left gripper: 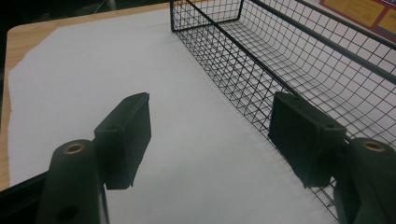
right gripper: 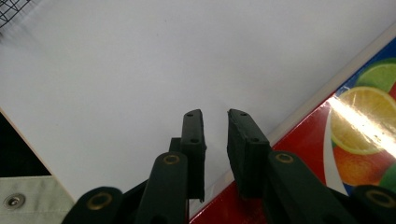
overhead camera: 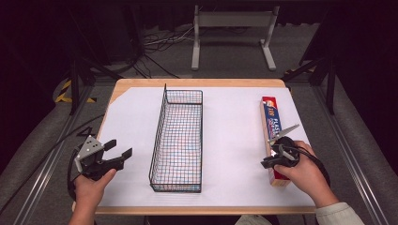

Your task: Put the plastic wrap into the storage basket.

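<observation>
A long black wire basket [overhead camera: 158,136] stands empty, lengthwise in the middle of the white sheet. A long red and blue box [overhead camera: 271,116] with fruit printed on it [right gripper: 359,154] lies lengthwise at the right. My right gripper [overhead camera: 268,161] hovers at the box's near end, over its left edge. In the right gripper view its jaws [right gripper: 215,122] stand a small gap apart with nothing between them. My left gripper [overhead camera: 118,148] rests to the left of the basket, open wide and empty. In the left gripper view [left gripper: 212,130] the basket's wall [left gripper: 261,79] lies just beyond the right jaw.
A white paper sheet [overhead camera: 230,140] covers most of the wooden table [overhead camera: 197,82]. The table's near edge runs close to both hands. A metal stand [overhead camera: 232,28] and cables lie on the floor beyond the table.
</observation>
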Action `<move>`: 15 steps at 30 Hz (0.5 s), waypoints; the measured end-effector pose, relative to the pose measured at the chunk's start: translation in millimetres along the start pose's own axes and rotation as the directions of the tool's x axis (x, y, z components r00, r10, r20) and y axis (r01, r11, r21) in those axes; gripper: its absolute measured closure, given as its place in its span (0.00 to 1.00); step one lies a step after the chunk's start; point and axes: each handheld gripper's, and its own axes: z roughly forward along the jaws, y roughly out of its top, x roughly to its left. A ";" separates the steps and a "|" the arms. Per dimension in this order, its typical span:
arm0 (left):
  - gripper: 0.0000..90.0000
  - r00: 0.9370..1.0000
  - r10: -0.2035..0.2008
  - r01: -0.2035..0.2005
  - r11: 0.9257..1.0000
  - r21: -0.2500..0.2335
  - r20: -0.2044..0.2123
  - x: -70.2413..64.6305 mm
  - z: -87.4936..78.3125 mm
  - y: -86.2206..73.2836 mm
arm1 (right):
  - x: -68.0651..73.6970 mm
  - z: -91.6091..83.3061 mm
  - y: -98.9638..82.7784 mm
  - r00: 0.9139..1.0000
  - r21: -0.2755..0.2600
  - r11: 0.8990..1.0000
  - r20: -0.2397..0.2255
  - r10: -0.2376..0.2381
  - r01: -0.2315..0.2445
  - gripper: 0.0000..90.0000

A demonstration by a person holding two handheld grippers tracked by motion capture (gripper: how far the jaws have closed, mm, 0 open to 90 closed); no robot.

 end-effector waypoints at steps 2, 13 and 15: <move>0.33 1.000 -0.002 0.002 1.000 -0.001 -0.001 0.3 -0.3 0.0 | 0.2 -1.6 -0.6 1.000 -0.049 0.999 -0.011 0.018 -0.019 0.74; 0.34 1.000 -0.001 0.001 1.000 -0.010 -0.006 -0.2 -0.7 -0.4 | -3.7 -20.5 -7.3 0.995 -0.285 0.955 -0.082 0.057 -0.079 0.60; 0.34 1.000 0.000 0.000 1.000 -0.011 -0.011 -0.3 -1.0 -0.5 | -3.4 -24.2 -8.6 0.995 -0.328 0.941 -0.079 0.062 -0.085 0.55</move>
